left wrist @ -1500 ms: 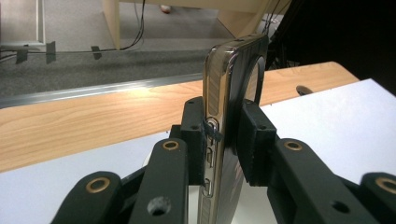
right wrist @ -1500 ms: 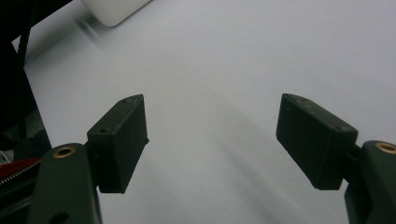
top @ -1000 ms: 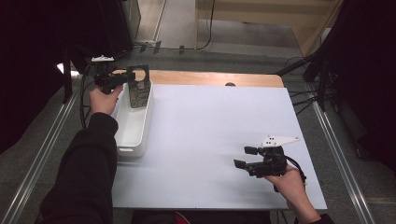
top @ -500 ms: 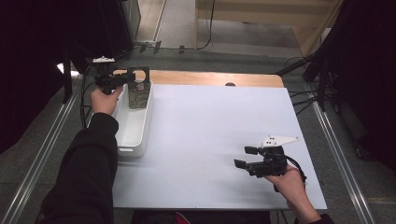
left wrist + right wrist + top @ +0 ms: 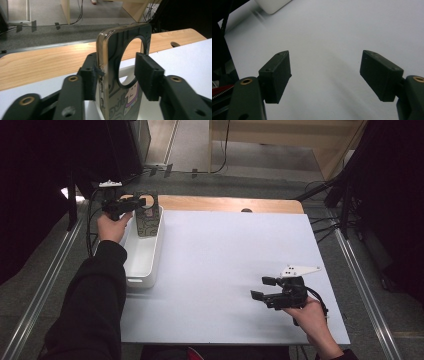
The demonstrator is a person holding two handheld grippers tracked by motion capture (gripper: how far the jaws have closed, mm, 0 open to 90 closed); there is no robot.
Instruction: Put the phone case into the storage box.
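A white surface (image 5: 225, 260) with a wooden far edge, grey floor around.
Left gripper (image 5: 131, 205), jaws just opening, straddles the dark patterned phone case (image 5: 148, 220) in the white plastic tray (image 5: 142, 270); right gripper (image 5: 264, 287) gapes over bare surface.

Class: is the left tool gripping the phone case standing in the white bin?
Apart on one side: the left gripper view shows a gap between one pad and the phone case.

- White board (image 5: 225, 270) covering most of the table.
- Wooden tabletop (image 5: 225, 204), bare strip along the far edge, with a dark hole (image 5: 246, 210).
- Grey floor (image 5: 190, 145) beyond; black cables (image 5: 225, 150) trailing across it.
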